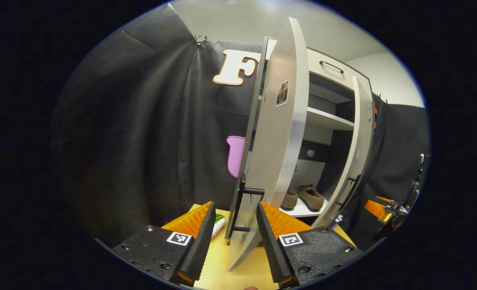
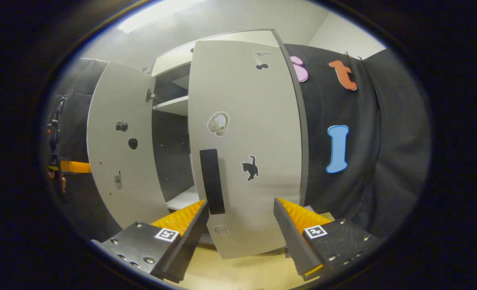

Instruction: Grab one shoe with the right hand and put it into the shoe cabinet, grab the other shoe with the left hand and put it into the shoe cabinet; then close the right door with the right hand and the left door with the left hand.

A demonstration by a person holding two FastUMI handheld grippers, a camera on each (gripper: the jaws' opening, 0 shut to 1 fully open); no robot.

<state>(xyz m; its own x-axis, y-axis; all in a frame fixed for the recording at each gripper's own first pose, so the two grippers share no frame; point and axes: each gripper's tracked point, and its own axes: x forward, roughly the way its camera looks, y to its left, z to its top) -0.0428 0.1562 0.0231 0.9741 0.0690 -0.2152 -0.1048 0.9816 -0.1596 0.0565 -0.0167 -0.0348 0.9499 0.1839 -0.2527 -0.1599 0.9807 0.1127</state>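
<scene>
Two brown shoes (image 1: 311, 197) lie side by side on the bottom shelf of the white shoe cabinet (image 1: 323, 119). In the left gripper view the left door (image 1: 281, 133) stands wide, seen nearly edge-on. Its black handle (image 1: 249, 209) sits between the fingers of my open left gripper (image 1: 235, 205). The right door (image 1: 357, 157) is partly ajar beyond. In the right gripper view the right door (image 2: 246, 133) faces me with its black handle (image 2: 212, 181) just above my open right gripper (image 2: 240, 201). The left door (image 2: 117, 153) hangs open at the left.
The cabinet stands on a yellow wooden table (image 1: 222, 262). A small green and white object (image 1: 219, 223) lies by the left door's foot. The right gripper (image 1: 379, 209) shows far right; the left gripper (image 2: 71, 166), with a hand, shows far left. Black cloth surrounds the booth.
</scene>
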